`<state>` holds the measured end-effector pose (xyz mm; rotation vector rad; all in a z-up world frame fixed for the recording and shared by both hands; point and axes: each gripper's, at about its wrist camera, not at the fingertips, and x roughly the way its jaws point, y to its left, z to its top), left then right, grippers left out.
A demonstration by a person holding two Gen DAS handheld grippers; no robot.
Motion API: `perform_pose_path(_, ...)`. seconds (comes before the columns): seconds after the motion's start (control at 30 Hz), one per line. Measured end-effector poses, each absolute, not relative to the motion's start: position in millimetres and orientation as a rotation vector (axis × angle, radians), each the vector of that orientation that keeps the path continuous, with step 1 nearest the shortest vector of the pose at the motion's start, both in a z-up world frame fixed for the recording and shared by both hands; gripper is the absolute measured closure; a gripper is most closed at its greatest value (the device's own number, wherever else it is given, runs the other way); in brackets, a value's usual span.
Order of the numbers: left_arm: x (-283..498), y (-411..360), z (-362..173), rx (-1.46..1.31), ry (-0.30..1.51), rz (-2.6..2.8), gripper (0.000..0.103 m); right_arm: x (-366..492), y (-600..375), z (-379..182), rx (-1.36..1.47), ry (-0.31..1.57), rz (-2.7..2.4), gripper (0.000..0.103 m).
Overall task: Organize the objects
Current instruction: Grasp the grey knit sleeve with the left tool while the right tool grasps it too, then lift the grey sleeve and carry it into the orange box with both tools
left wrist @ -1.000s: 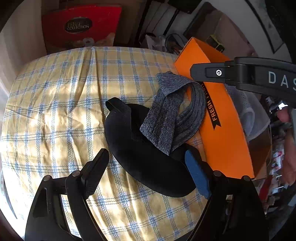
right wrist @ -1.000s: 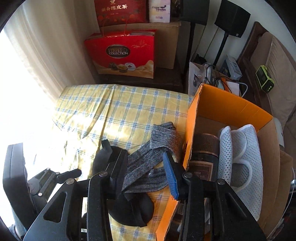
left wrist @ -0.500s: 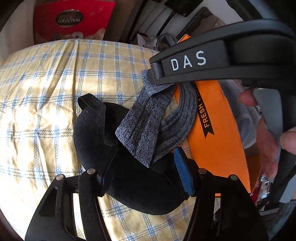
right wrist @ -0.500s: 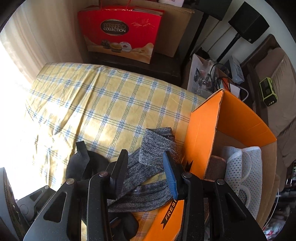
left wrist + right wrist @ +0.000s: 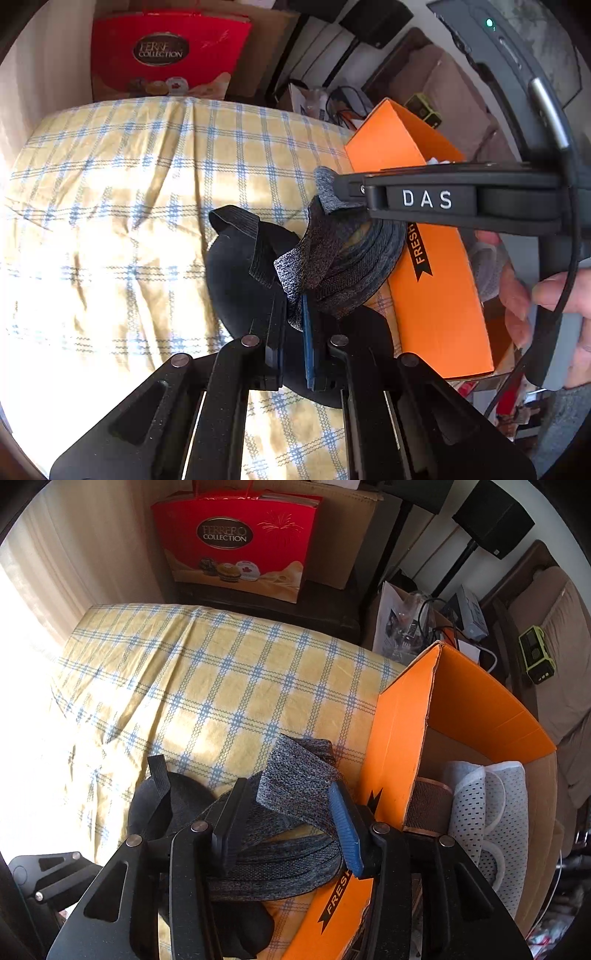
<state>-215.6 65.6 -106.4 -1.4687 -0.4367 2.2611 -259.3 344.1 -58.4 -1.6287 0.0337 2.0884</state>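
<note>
Left gripper (image 5: 295, 317) is clamped on the near end of the grey knit band (image 5: 332, 254); fabric is pinched between the pads. Right gripper (image 5: 288, 827) straddles the same band with jaws opening; pads look clear of the cloth, so no grip there as far as I can tell.

The band lies draped over a black padded support (image 5: 240, 280) on the checked cloth (image 5: 129, 206), with its far loop touching the orange box (image 5: 399, 738) wall.

Progress, my read: partly done. The box already holds a white mesh item (image 5: 491, 805) and a brown-banded item (image 5: 428, 805). The grey band and black support are still outside it. Only the band is being grasped.

Clearance: the box's near wall stands upright just beside the band, so the band must go up over that rim, not sideways. Open room inside is toward the far orange wall; the near corner is occupied. The cloth left of the support is bare. The right gripper body (image 5: 461, 199) crosses above the band in the left view, making it crowded there.
</note>
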Motion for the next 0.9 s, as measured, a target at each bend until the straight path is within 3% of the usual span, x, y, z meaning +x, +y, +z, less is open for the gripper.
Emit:
perform_pose_path(0.13, -219, 32, -101, -1.474, -0.458, 2.310, 0.096, -258, 333, -65, -1.652, 0.044, 2.111, 0.054)
perform_pose_path(0.4, -226, -18, -104, -1.497, -0.521, 2.354, 0.096, -259, 312, -78, -1.667, -0.040, 2.100, 0.043)
perform_pose_path(0.53, -207, -24, -98, -1.500, -0.508, 2.366, 0.096, -257, 309, -77, -1.670, 0.070, 2.146, 0.047)
perform_pose_path(0.63, -207, -22, -100, -1.507, -0.512, 2.361, 0.096, -258, 305, -87, -1.693, 0.044, 2.116, 0.062)
perform_pose_path(0.7, -206, -21, -100, -1.510, -0.509, 2.362, 0.096, -255, 310, -92, -1.697, 0.088, 2.101, 0.084)
perform_pose_path(0.73, -206, -19, -101, -1.511, -0.511, 2.361, 0.096, -254, 313, -94, -1.691, 0.116, 2.098, 0.089)
perform_pose_path(0.9, -206, -17, -92, -1.491, -0.506, 2.362, 0.096, -245, 323, -77, -1.597, 0.143, 2.115, 0.098)
